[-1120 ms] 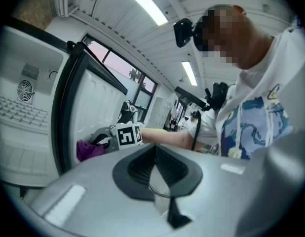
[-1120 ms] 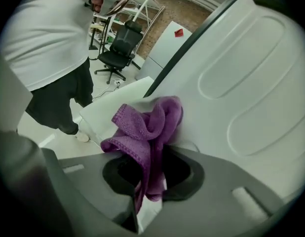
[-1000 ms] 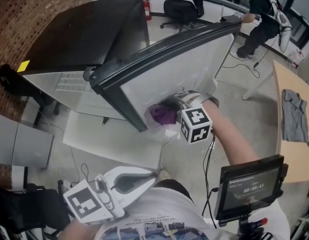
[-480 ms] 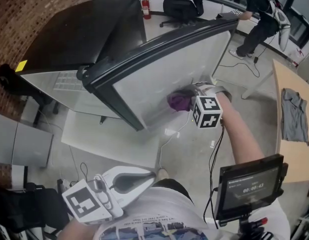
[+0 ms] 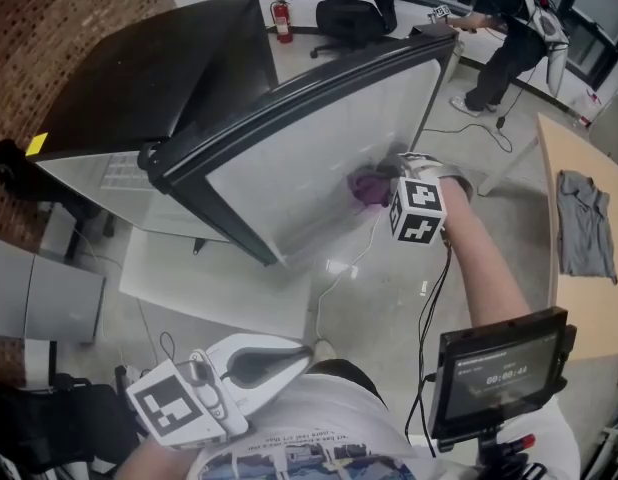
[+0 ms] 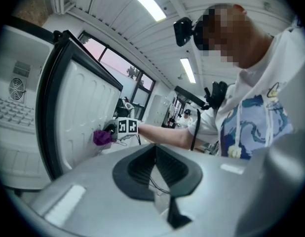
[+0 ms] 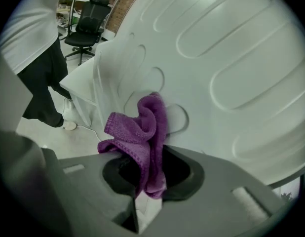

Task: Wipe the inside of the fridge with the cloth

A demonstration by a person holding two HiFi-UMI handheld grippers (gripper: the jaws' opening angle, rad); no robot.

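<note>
Cloth [image 7: 140,127], purple nubby terry, bunched and pinched tight in right gripper [image 7: 146,181], sits against moulded, ribbed glossy white liner of open fridge door [image 7: 231,58]; left gripper [image 6: 160,179] jaws together, empty.

White printed shirt [image 5: 329,423], grey left gripper [image 5: 305,349] with black-and-white marker cube [image 5: 171,408].
</note>
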